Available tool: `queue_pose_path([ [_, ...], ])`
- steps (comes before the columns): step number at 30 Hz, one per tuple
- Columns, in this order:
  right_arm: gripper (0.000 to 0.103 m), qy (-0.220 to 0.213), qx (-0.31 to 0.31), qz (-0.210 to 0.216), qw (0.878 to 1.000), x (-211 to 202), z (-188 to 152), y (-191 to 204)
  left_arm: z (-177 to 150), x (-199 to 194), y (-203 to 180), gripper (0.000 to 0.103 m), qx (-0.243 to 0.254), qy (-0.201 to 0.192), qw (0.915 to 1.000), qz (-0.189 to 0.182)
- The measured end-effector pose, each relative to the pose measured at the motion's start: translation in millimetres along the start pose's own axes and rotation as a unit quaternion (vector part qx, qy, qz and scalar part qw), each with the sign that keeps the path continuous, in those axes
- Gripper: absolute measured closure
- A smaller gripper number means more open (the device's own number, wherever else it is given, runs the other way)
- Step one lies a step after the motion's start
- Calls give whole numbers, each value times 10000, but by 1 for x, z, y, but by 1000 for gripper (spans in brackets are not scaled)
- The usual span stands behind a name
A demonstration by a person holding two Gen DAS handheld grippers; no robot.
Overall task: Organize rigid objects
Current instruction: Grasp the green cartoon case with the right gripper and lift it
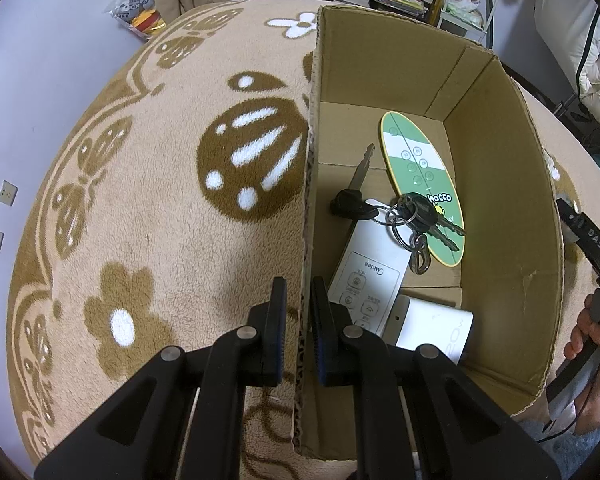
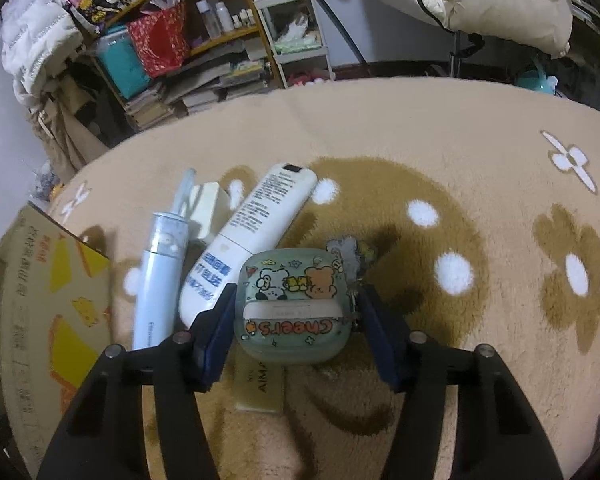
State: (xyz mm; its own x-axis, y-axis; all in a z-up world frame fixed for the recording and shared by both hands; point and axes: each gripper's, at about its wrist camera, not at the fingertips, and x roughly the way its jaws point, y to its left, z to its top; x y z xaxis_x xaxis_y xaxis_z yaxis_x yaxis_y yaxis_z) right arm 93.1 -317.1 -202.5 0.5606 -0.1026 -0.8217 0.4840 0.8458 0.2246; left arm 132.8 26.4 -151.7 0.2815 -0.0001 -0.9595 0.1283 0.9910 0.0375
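- Left wrist view: the left gripper [image 1: 299,316] has its jaws pinched on the wall of the cardboard box [image 1: 500,152]; keys [image 1: 412,216] lie inside.
- Right wrist view: the right gripper [image 2: 293,322] jaws clamp the earbud case [image 2: 292,304] above the carpet [image 2: 440,128].

Left gripper [image 1: 300,312] clamped on the near wall of a cardboard box [image 1: 504,184], box resting on a beige flowered blanket [image 1: 160,200], inside it a white remote [image 1: 370,276], bunch of keys [image 1: 404,212], green oval board [image 1: 416,168], white power bank [image 1: 432,330]
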Motion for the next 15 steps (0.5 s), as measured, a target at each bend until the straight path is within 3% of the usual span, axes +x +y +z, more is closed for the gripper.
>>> queue_pose_path([
  [9, 39, -404, -242, 263, 9985, -34, 6, 22, 0, 0, 1, 91, -10, 3, 10000, -17],
  [15, 39, -813, -626, 721, 9921, -63, 4, 57, 0, -1, 2, 91, -18, 9, 10000, -32],
])
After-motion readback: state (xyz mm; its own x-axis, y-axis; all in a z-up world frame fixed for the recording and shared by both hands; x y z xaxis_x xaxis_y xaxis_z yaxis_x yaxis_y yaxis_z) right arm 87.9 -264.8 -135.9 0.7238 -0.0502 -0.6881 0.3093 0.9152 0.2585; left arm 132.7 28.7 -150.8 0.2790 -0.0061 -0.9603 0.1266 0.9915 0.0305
